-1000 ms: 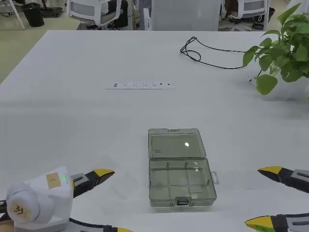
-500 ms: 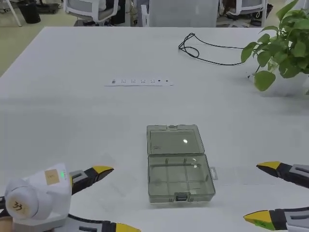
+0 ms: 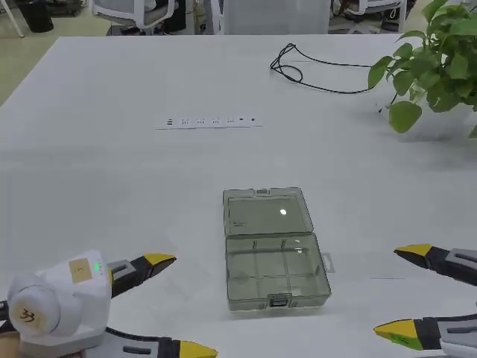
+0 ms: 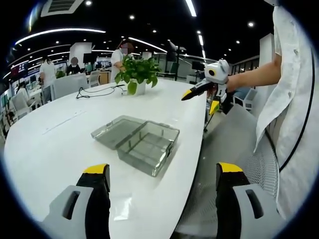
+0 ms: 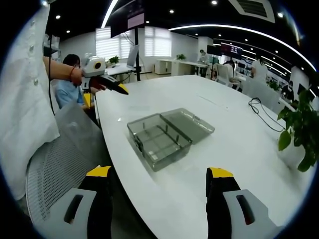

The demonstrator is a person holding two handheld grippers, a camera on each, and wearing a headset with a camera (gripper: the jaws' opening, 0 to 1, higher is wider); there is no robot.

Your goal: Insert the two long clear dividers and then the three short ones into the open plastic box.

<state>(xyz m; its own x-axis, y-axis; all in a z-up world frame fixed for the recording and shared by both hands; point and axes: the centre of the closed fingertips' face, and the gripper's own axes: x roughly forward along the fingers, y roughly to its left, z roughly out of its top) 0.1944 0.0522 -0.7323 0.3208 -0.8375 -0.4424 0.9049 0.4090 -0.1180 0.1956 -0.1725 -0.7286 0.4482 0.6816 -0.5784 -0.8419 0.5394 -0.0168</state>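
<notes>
Smoky clear plastic box (image 3: 246,301), lid open flat, lies between grippers, lengthwise away from person. Left gripper (image 3: 179,304), right gripper (image 3: 401,291): jaws spread, empty, about equally near.

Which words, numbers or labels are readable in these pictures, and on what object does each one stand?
"33": on the round white end of the left tongs.
The tan sticker on the same tongs: too small to read.
Marks along the socket strip: too small to read.
The hanging screen, right gripper view: blurred.
</notes>
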